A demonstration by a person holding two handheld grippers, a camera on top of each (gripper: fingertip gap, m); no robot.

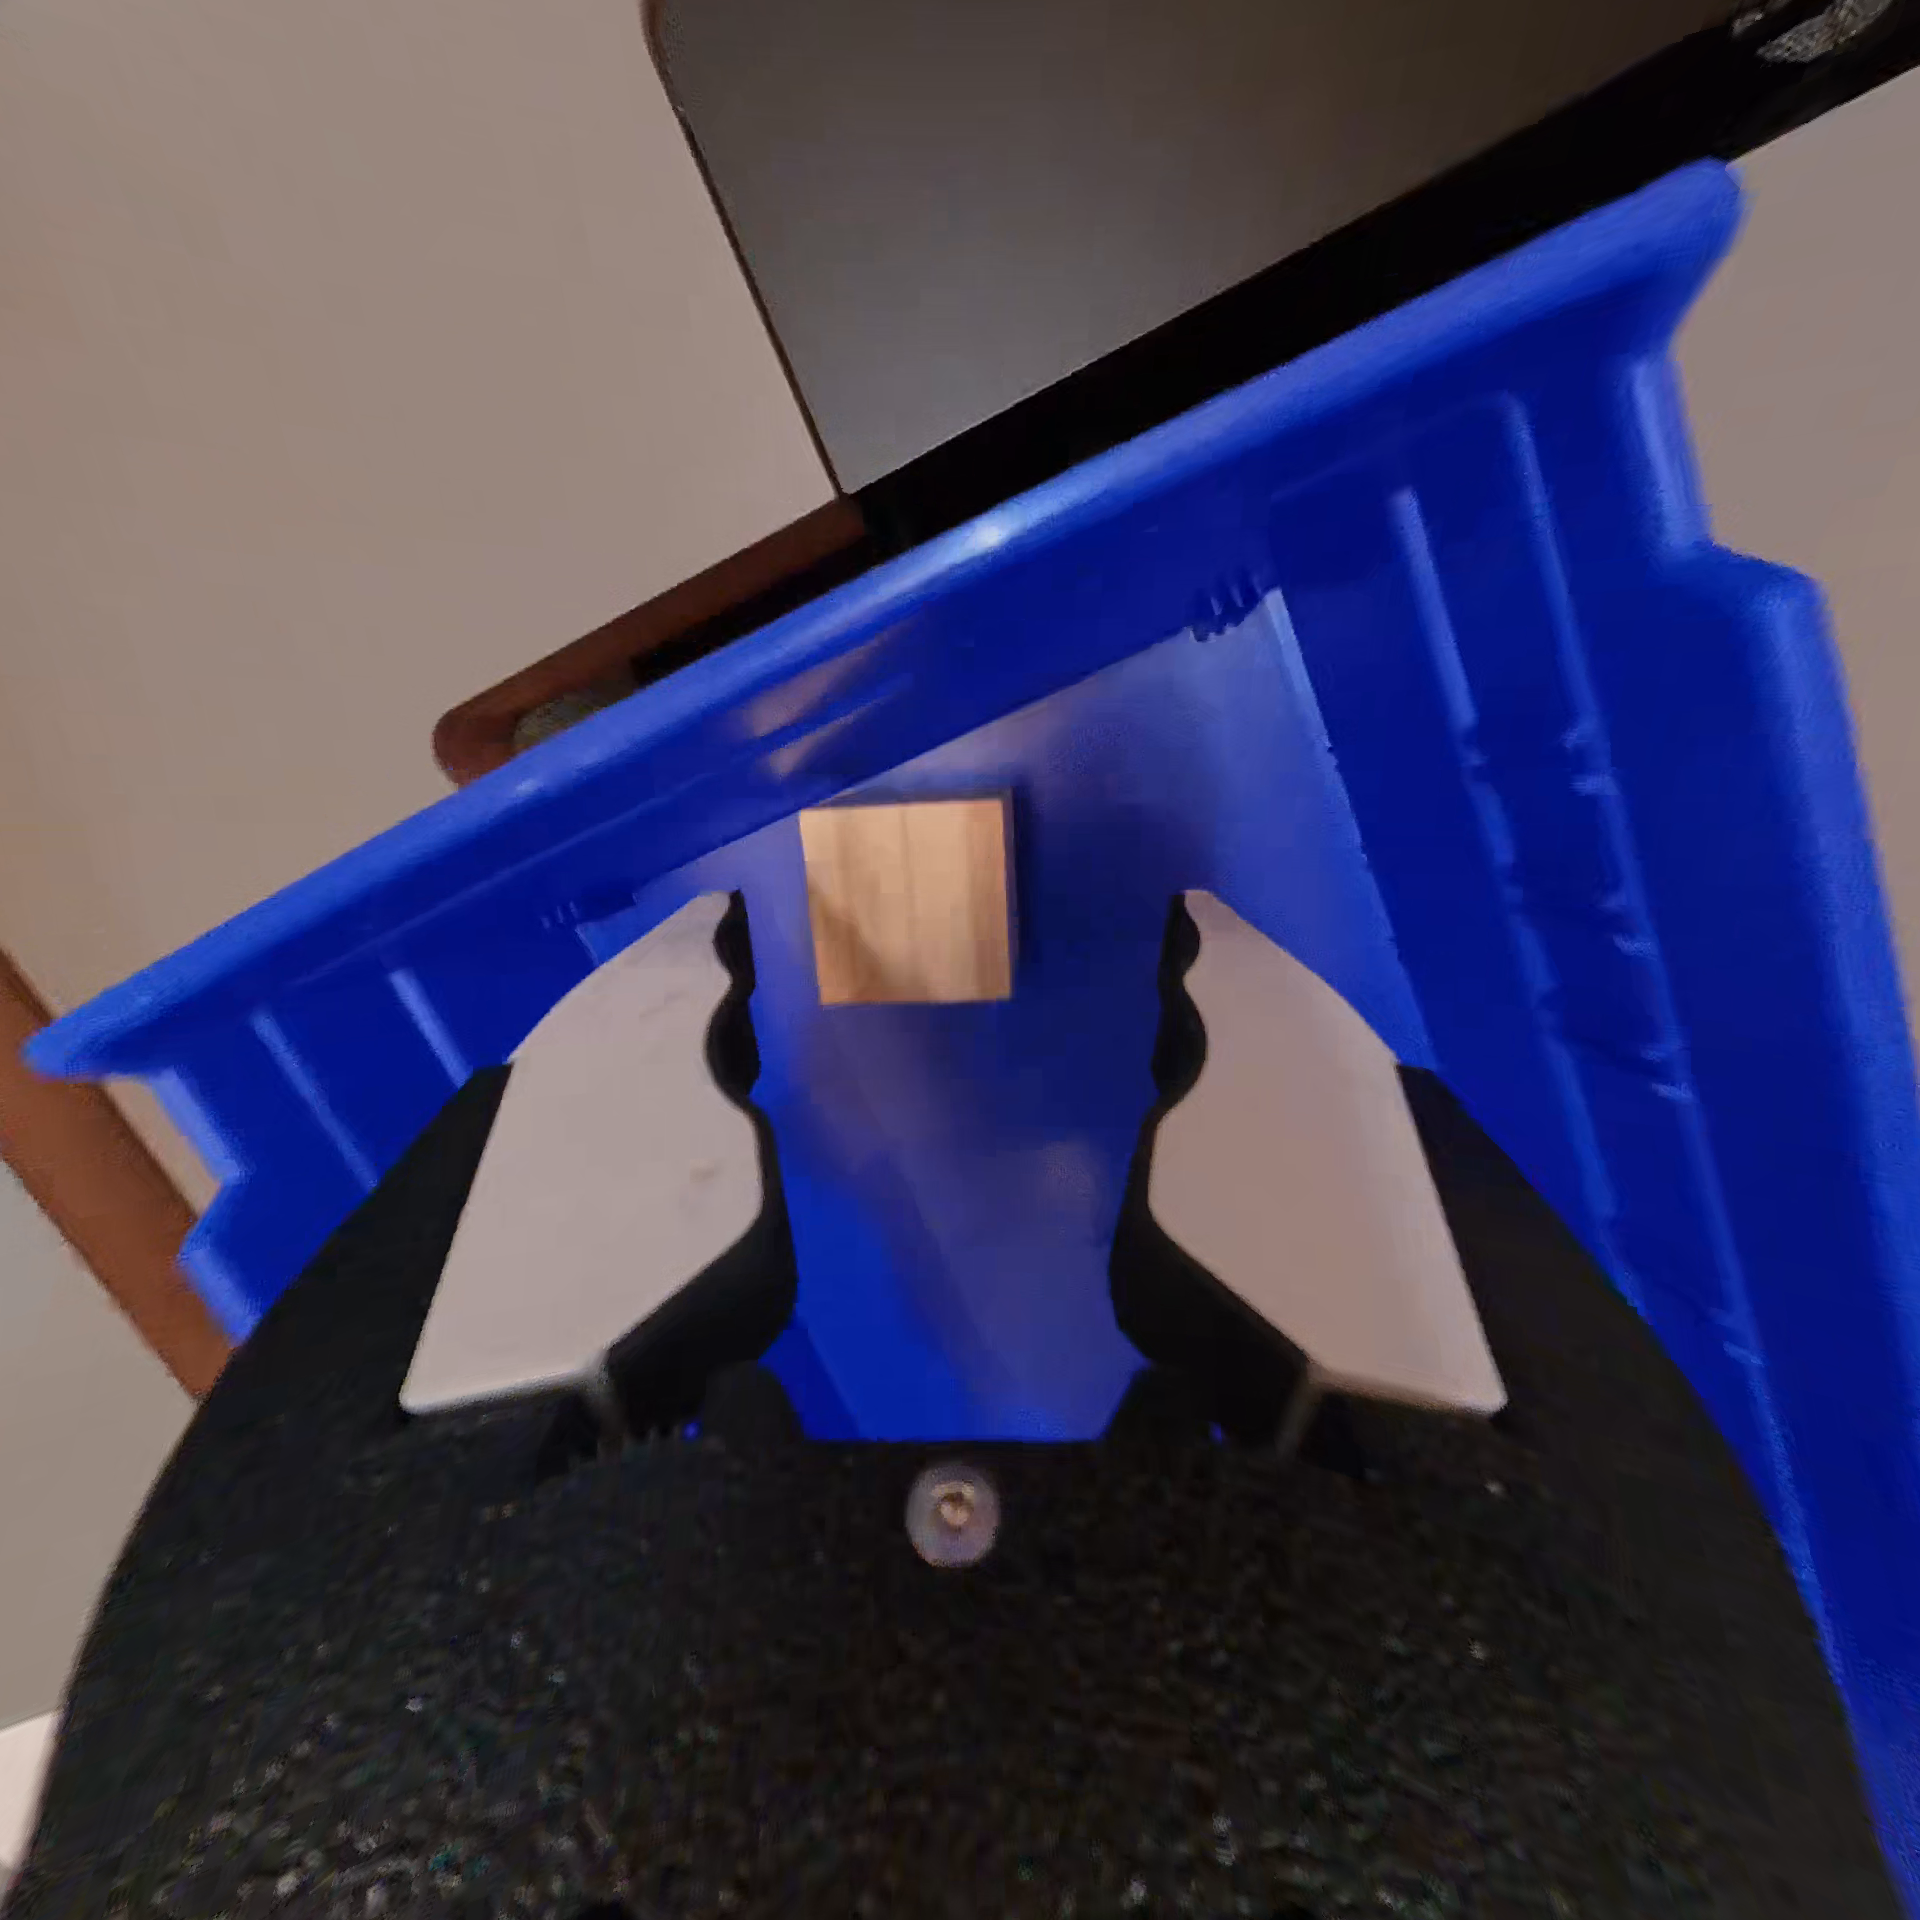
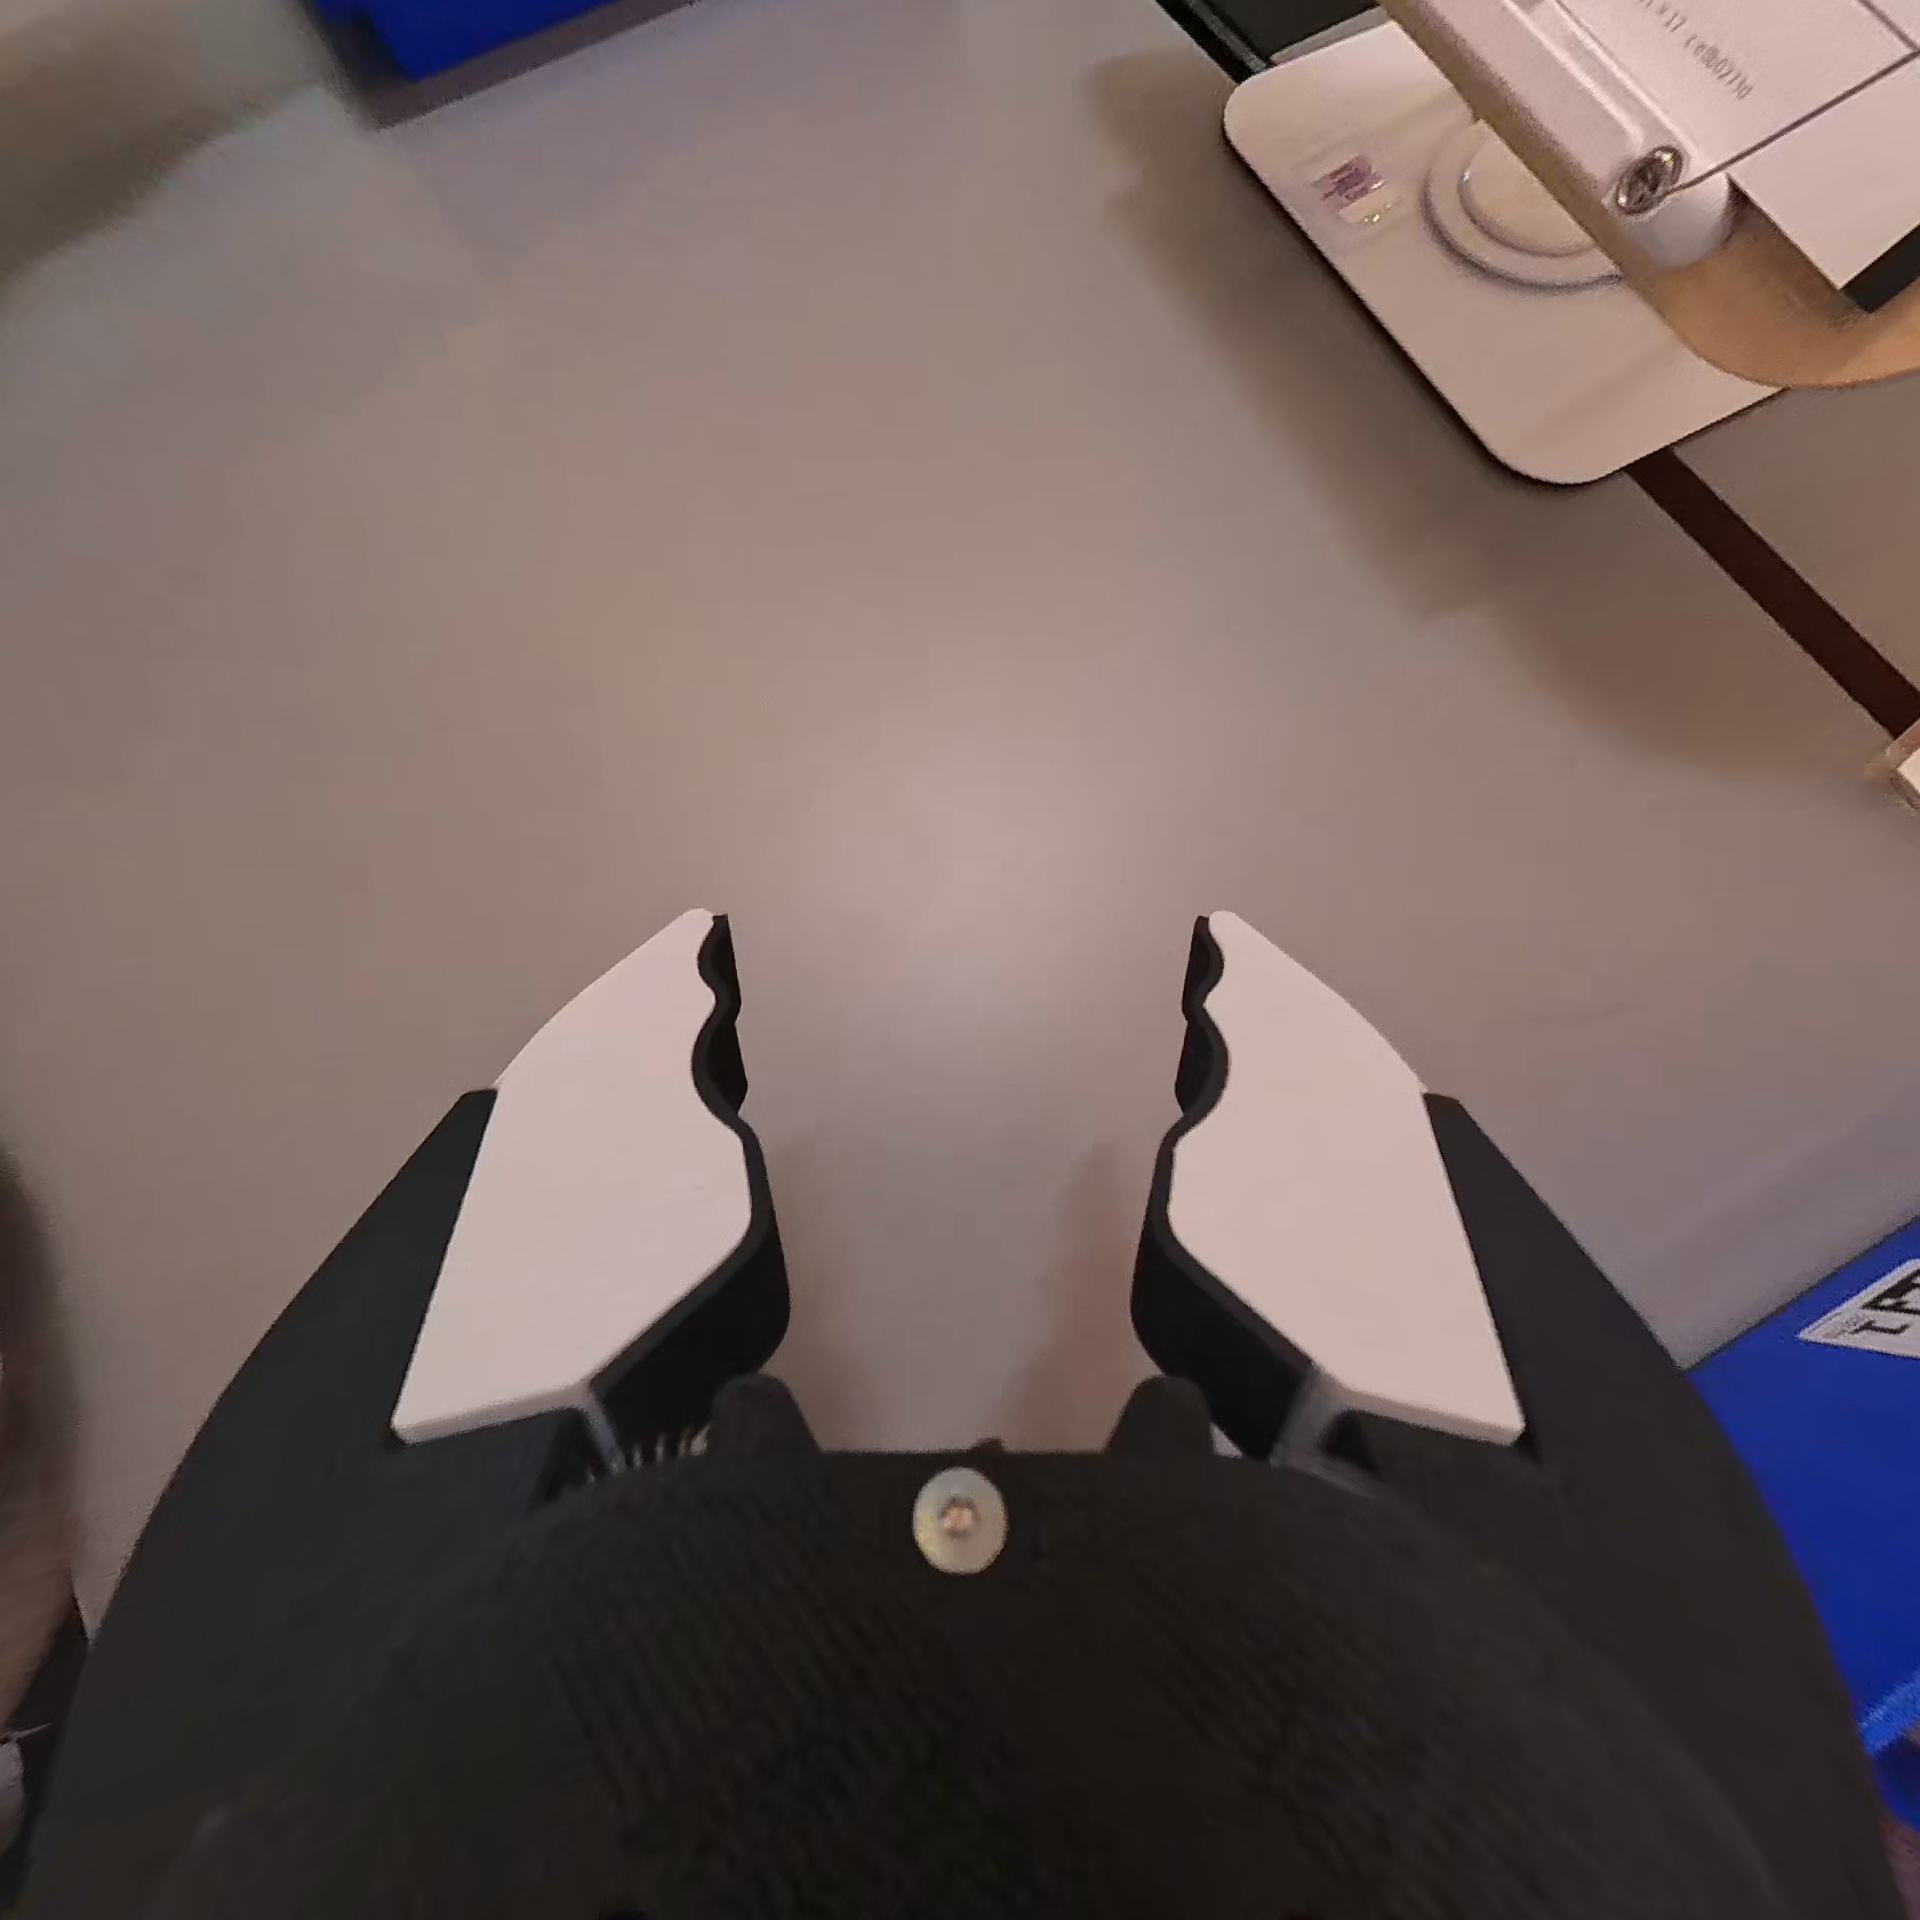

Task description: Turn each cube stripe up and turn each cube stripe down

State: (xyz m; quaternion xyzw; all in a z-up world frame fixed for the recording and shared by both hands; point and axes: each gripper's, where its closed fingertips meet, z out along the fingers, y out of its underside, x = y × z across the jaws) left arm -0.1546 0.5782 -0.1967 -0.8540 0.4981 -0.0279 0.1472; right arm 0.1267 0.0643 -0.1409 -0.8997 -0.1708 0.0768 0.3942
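In the left wrist view a plain wooden cube (image 1: 909,902) lies on the floor of a blue plastic bin (image 1: 1455,727). No stripe shows on its visible face. My left gripper (image 1: 956,914) is open inside the bin, its fingertips (image 1: 727,935) level with the cube, which sits between them, nearer the left finger and apart from both. My right gripper (image 2: 961,935) is open and empty over the bare grey table (image 2: 831,520). No cube shows in the right wrist view.
The bin's far wall (image 1: 727,727) rises just past the cube, its ribbed side wall on the right. In the right wrist view a white stand base (image 2: 1455,291) sits at the top right, and blue objects lie at the lower right (image 2: 1829,1455) and top left (image 2: 468,31).
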